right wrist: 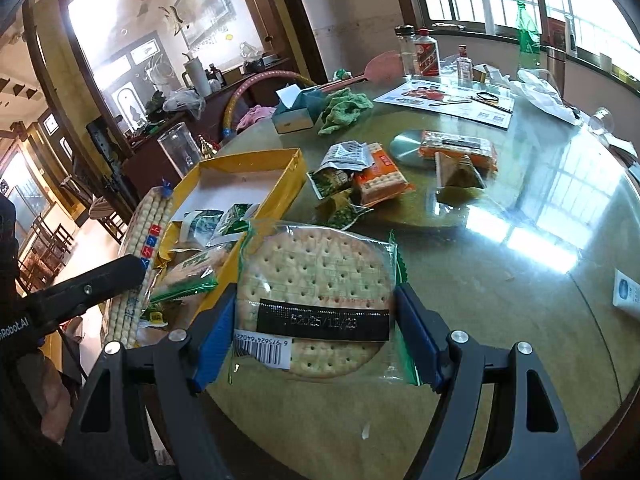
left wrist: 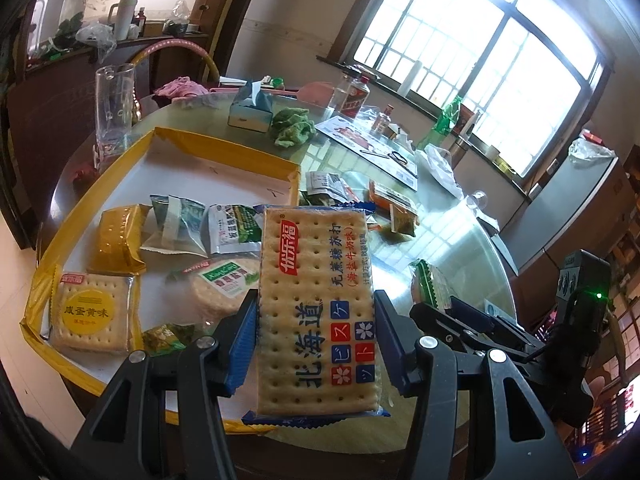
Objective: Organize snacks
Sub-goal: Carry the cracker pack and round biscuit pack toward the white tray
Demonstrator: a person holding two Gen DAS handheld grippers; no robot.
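left gripper [left wrist: 314, 344] clamps rectangular cracker pack [left wrist: 316, 308], seemingly over yellow box [left wrist: 224, 148].

Left tongs [left wrist: 314, 344]: pointing forward and down, blue pads [left wrist: 242, 346] pressed on both long edges of a rectangular cracker pack [left wrist: 316, 308]. Pack lies flat between the jaws, held clear of what lies below. Jaws about half spread.

Right tongs [right wrist: 316, 332]: also angled forward and down, jaws spread wide, pads [right wrist: 418, 338] against both sides of a round cracker pack [right wrist: 314, 300], barcode side up.

From my right camera, the left tongs sit at the far left, one black finger [right wrist: 88, 288] crossing its pack edge-on. From my left camera, the right tongs lie low at right.
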